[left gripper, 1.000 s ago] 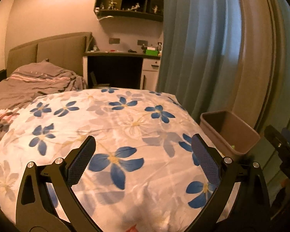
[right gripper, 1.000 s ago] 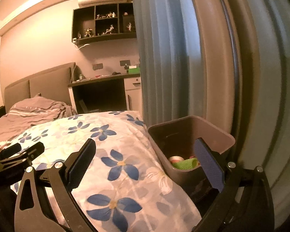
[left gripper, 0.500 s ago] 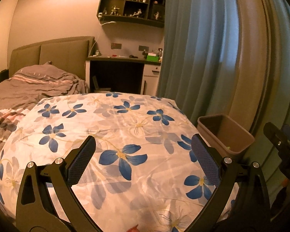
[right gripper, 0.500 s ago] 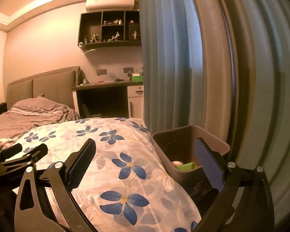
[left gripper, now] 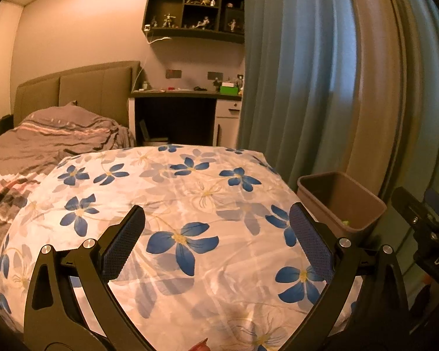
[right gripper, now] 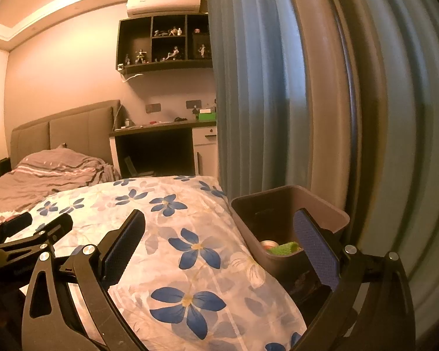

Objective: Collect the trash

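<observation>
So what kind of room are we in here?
A bedroom, most likely: a bed with an upholstered headboard and floral duvet, a desk against the wall, long curtains, and a small trash bin beside the bed.

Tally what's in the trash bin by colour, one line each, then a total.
Looking into the brown bin from the right wrist view:
Green crumpled piece: 1
Pale round item with a reddish rim: 1
Total visible: 2. The bin's near wall hides part of the bottom, so more may lie there.
</observation>
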`<state>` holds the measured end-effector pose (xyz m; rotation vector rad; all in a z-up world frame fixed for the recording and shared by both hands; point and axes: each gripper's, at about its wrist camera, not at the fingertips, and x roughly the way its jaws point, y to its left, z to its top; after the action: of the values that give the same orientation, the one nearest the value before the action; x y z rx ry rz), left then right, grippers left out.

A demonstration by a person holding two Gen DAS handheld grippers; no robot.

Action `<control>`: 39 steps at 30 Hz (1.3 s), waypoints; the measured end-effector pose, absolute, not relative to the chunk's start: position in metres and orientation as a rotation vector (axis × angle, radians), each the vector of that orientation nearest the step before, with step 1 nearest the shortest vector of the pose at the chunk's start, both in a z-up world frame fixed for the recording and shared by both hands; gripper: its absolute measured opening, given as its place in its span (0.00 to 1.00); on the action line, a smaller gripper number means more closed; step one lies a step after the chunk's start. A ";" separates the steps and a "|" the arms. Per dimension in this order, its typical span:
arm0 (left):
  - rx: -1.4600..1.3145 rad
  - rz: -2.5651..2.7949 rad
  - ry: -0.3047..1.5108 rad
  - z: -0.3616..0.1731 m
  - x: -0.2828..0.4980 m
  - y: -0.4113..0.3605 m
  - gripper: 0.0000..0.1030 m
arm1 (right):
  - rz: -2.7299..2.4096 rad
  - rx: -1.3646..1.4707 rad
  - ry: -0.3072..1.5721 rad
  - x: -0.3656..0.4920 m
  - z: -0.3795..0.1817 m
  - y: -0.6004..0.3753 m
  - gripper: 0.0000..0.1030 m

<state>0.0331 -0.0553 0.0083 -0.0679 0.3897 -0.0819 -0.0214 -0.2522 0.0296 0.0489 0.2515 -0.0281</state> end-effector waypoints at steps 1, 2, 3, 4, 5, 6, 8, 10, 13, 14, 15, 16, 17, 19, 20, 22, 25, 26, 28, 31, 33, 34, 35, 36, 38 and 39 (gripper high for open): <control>-0.065 -0.083 0.390 0.008 0.033 -0.056 0.94 | -0.029 0.049 0.251 -0.022 0.030 -0.252 0.94; -0.063 -0.084 0.391 0.008 0.034 -0.058 0.94 | -0.032 0.048 0.250 -0.022 0.030 -0.252 0.94; -0.062 -0.083 0.391 0.008 0.034 -0.059 0.94 | -0.032 0.048 0.251 -0.021 0.029 -0.253 0.94; -0.062 -0.086 0.390 0.008 0.034 -0.059 0.94 | -0.032 0.048 0.252 -0.021 0.029 -0.253 0.94; -0.060 -0.089 0.390 0.008 0.034 -0.060 0.94 | -0.035 0.048 0.253 -0.021 0.029 -0.253 0.94; -0.059 -0.090 0.391 0.008 0.034 -0.062 0.94 | -0.034 0.050 0.252 -0.021 0.029 -0.254 0.94; -0.058 -0.093 0.391 0.009 0.035 -0.064 0.94 | -0.032 0.053 0.252 -0.021 0.029 -0.257 0.94; -0.057 -0.094 0.390 0.009 0.036 -0.065 0.94 | -0.032 0.052 0.251 -0.021 0.029 -0.256 0.94; -0.056 -0.097 0.392 0.009 0.036 -0.067 0.94 | -0.037 0.053 0.250 -0.020 0.029 -0.258 0.94; -0.056 -0.098 0.391 0.010 0.036 -0.068 0.94 | -0.038 0.055 0.250 -0.021 0.028 -0.259 0.94; -0.056 -0.099 0.390 0.010 0.036 -0.068 0.94 | -0.038 0.056 0.250 -0.020 0.028 -0.260 0.94; -0.056 -0.099 0.389 0.010 0.037 -0.069 0.94 | -0.037 0.056 0.251 -0.020 0.028 -0.261 0.94; -0.056 -0.099 0.390 0.010 0.037 -0.069 0.94 | -0.038 0.058 0.252 -0.021 0.028 -0.261 0.94; -0.059 -0.101 0.390 0.010 0.037 -0.070 0.94 | -0.038 0.057 0.250 -0.021 0.028 -0.261 0.94; -0.059 -0.102 0.391 0.010 0.037 -0.070 0.94 | -0.037 0.056 0.250 -0.020 0.028 -0.261 0.94; -0.060 -0.100 0.392 0.009 0.037 -0.070 0.94 | -0.038 0.056 0.251 -0.020 0.028 -0.261 0.94; -0.061 -0.100 0.389 0.009 0.037 -0.070 0.94 | -0.039 0.057 0.248 -0.021 0.029 -0.261 0.94; -0.061 -0.100 0.388 0.009 0.037 -0.071 0.94 | -0.038 0.057 0.248 -0.021 0.028 -0.263 0.94; -0.058 -0.103 0.388 0.009 0.037 -0.070 0.94 | -0.037 0.058 0.247 -0.020 0.028 -0.263 0.94; -0.060 -0.105 0.389 0.009 0.037 -0.070 0.94 | -0.037 0.059 0.247 -0.020 0.028 -0.264 0.94; -0.059 -0.104 0.389 0.009 0.036 -0.071 0.94 | -0.038 0.058 0.246 -0.020 0.028 -0.264 0.94; -0.059 -0.103 0.389 0.009 0.036 -0.071 0.94 | -0.038 0.058 0.246 -0.020 0.028 -0.265 0.94; -0.059 -0.103 0.389 0.009 0.036 -0.071 0.94 | -0.038 0.059 0.246 -0.020 0.028 -0.265 0.94; -0.059 -0.103 0.391 0.009 0.037 -0.071 0.94 | -0.037 0.059 0.247 -0.021 0.028 -0.265 0.94; -0.060 -0.103 0.391 0.009 0.036 -0.071 0.94 | -0.036 0.058 0.246 -0.021 0.028 -0.265 0.94; -0.059 -0.103 0.392 0.009 0.036 -0.071 0.94 | -0.036 0.058 0.245 -0.021 0.028 -0.265 0.94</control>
<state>0.0358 -0.0712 0.0090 -0.0593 0.3916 -0.1030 -0.0210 -0.2650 0.0283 0.0576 0.2449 -0.0360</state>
